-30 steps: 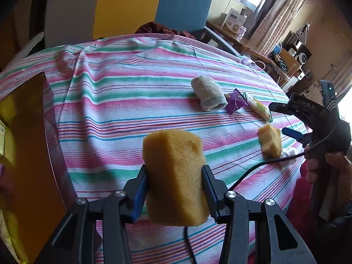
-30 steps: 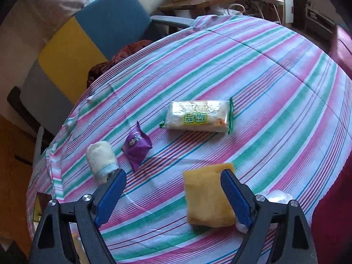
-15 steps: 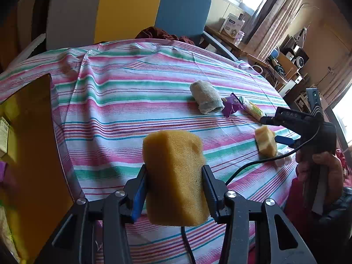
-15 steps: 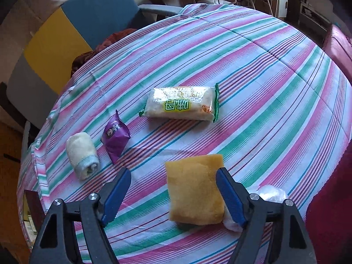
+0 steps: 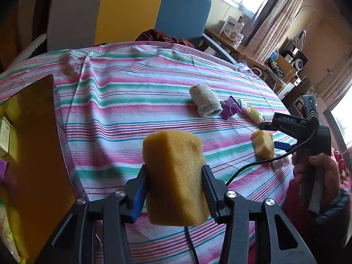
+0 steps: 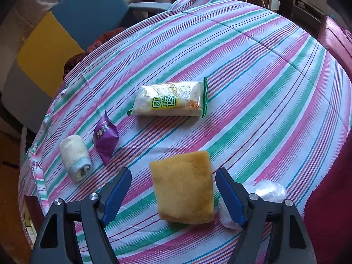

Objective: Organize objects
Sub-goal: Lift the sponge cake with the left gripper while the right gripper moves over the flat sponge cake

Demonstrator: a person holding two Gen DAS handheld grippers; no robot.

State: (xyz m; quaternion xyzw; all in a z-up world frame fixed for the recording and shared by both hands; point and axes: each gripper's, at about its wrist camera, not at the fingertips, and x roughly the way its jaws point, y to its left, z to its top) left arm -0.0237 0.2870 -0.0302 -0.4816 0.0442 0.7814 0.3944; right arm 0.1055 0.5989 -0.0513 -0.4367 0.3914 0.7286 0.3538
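Note:
My left gripper (image 5: 173,189) is shut on a yellow sponge (image 5: 175,176) and holds it above the striped tablecloth (image 5: 132,101). A second yellow sponge (image 6: 182,195) lies flat on the cloth between the open fingers of my right gripper (image 6: 173,195), which hovers over it without touching. That sponge (image 5: 263,146) and the right gripper (image 5: 277,134) also show at the right in the left wrist view. A rolled grey-white cloth (image 6: 76,157), a purple snack packet (image 6: 105,139) and a green-and-white wrapped snack (image 6: 170,102) lie further out.
A yellow-brown box (image 5: 33,143) with small items inside stands at the table's left edge. A crumpled clear plastic wrap (image 6: 261,193) lies by the right finger. A blue, yellow and grey chair (image 5: 132,11) stands behind the table. A dark red cushion (image 6: 330,176) borders the right.
My right gripper has come down and closer over the flat sponge, which now sits centred between its fingers. My left gripper still holds its sponge and has drifted slightly.

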